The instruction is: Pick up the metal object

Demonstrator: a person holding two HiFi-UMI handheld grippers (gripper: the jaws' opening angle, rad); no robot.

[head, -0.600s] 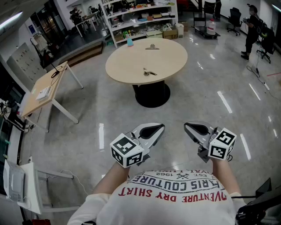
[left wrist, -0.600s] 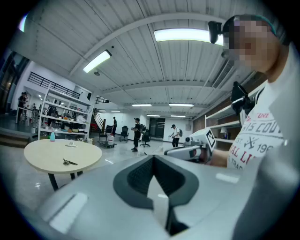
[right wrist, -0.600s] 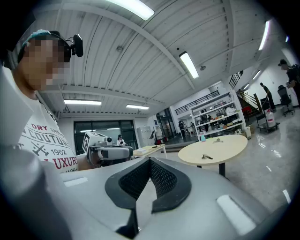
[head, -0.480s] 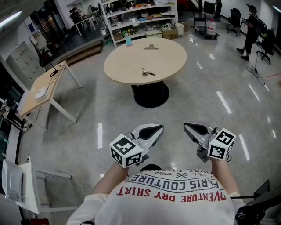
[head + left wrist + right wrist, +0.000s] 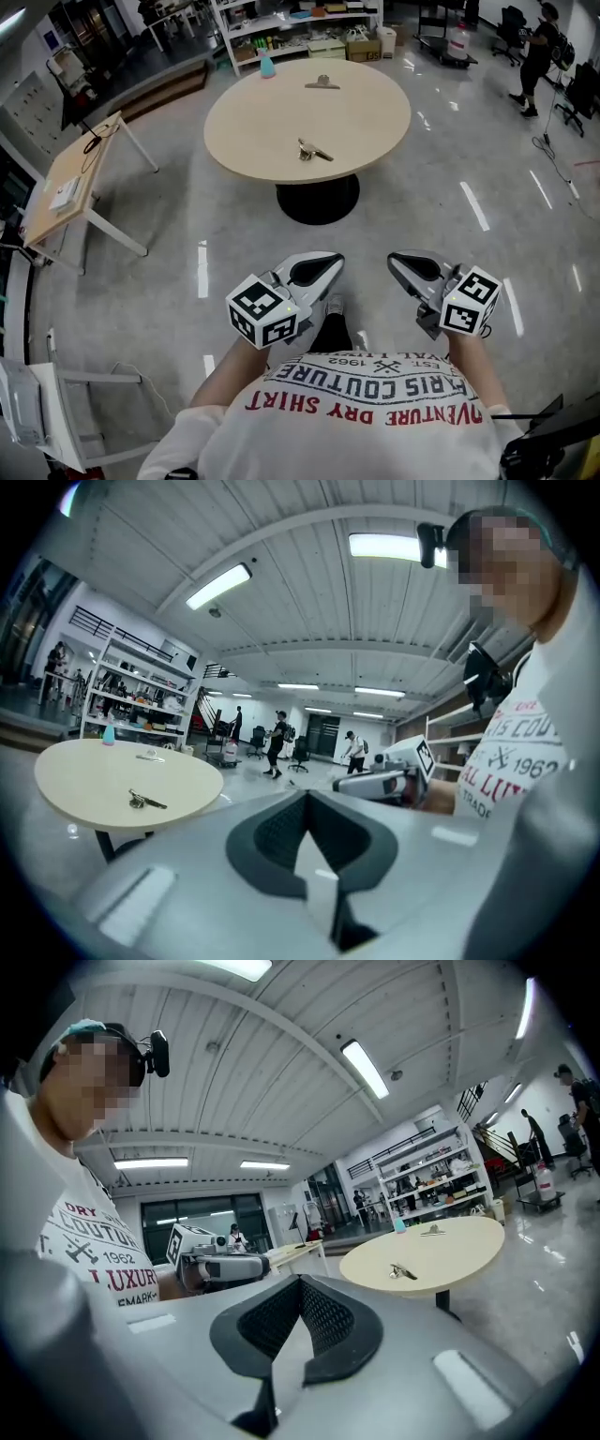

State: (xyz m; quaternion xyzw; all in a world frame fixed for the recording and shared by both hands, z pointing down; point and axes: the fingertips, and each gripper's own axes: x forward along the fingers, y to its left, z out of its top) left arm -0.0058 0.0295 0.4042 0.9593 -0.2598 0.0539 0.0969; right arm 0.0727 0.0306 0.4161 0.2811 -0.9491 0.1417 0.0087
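1. Closest to me, the person in the white printed shirt held both tools up near the chest. The left gripper had its jaws pressed together with nothing between them, and the right gripper was the same, closed and empty.
2. Beyond the grippers lay a stretch of glossy floor. I judged this to be the approach, since the pickup itself had not begun.
3. Further on stood the round table. The metal object lay flat near the middle of its top, well apart from both grippers and untouched. It looked like a small, thin, key-like piece, though it was too small to tell for certain.
4. At the table's far edge sat a second metal clip and a blue bottle. I took the central piece as the likelier target, but the task words don't settle it.
5. As I judged it, the next move called for closing the distance to the table. One gripper's jaws would then have to part and come down low, right against the tabletop. The piece lay so flat that a shallow, careful pinch seemed needed, or it might skid aside.
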